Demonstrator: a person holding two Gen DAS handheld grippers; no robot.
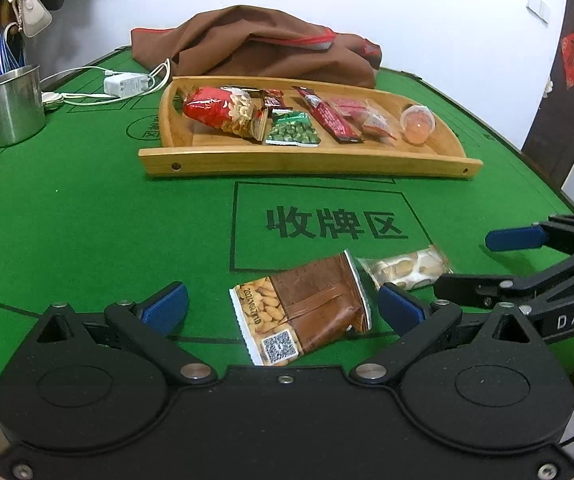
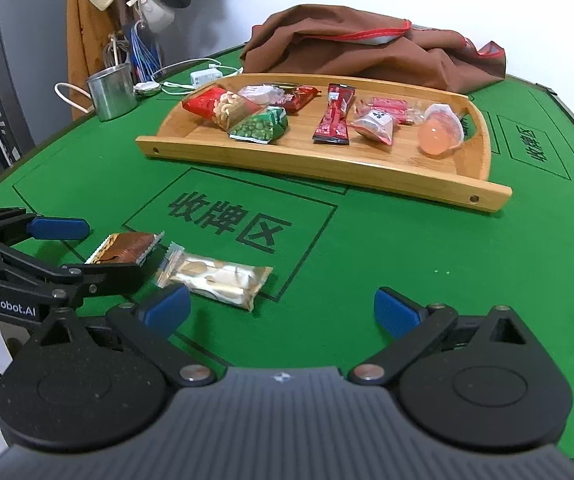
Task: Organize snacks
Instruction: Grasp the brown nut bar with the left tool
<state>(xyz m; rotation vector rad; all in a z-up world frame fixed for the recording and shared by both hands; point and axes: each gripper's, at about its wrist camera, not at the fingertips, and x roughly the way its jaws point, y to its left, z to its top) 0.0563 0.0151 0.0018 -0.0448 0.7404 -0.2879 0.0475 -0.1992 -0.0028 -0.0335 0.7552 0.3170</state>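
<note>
Snacks, inventory taken left to right with the bamboo tray (image 1: pixel 311 160) as landmark.

Left of tray: steel cup (image 1: pixel 15 106); white charger with cable (image 1: pixel 125 84). Not task items.

On tray, left to right: red nut bag (image 1: pixel 223 114), green pea packet (image 1: pixel 293 134), dark red stick sachet (image 1: pixel 329 118), small pink-wrapped sweets (image 1: pixel 371 118), jelly cup (image 1: pixel 418 124). All lie flat within the rim.

Behind tray: brown cloth bag (image 1: pixel 255 46), slumped on the tabletop (image 1: pixel 87 220).

In front of tray, well apart from it: brown almond packet (image 1: pixel 307 306), flat; just beside it to the right, clear-wrapped nougat bar (image 2: pixel 215 280). Both remain unsorted.

Left tongs (image 1: pixel 283 308): spread wide, empty, straddling the almond packet, pads not touching it.

Right tongs (image 2: pixel 283 308): spread wide, empty, nougat bar near the left pad and mostly outside the gap.

Handling note: lower the left tongs until the pads flank the packet's middle, close across the narrow width, lift clear, and set it on bare tray floor. Thin foil may slip or crumple; grip gently.
</note>
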